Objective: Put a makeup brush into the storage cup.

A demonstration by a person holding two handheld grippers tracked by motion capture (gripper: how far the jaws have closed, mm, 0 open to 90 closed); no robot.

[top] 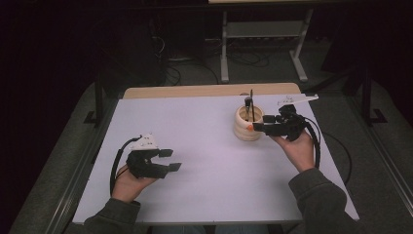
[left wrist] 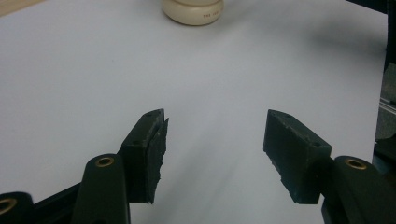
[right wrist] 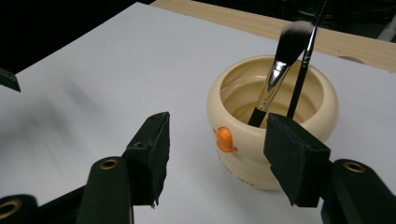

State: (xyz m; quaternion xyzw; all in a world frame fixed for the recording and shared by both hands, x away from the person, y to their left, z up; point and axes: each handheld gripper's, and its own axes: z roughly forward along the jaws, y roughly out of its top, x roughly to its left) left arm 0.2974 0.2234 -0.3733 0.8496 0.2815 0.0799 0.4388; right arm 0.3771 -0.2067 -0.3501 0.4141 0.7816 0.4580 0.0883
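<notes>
Right hand-held gripper (right wrist: 215,154) agape beside cream pot (right wrist: 273,130), seemingly apart.

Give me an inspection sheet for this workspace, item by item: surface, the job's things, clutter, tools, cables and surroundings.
Surface: white rectangular tabletop with a light wooden strip along its far edge.
Job's things: cream round ribbed pot with an orange spot stands upright at the right far part of the table; inside it lean a brush with a soft grey-white head and silver ferrule and a thin black brush.
Clutter: nothing seen.
Tools: left tool open, holding nothing, over the near left; right tool open, right beside the pot.
Cables: a black cable trails from the left tool, another from the right.
Surroundings: dark floor, grey metal frame and loose wires beyond the table.
</notes>
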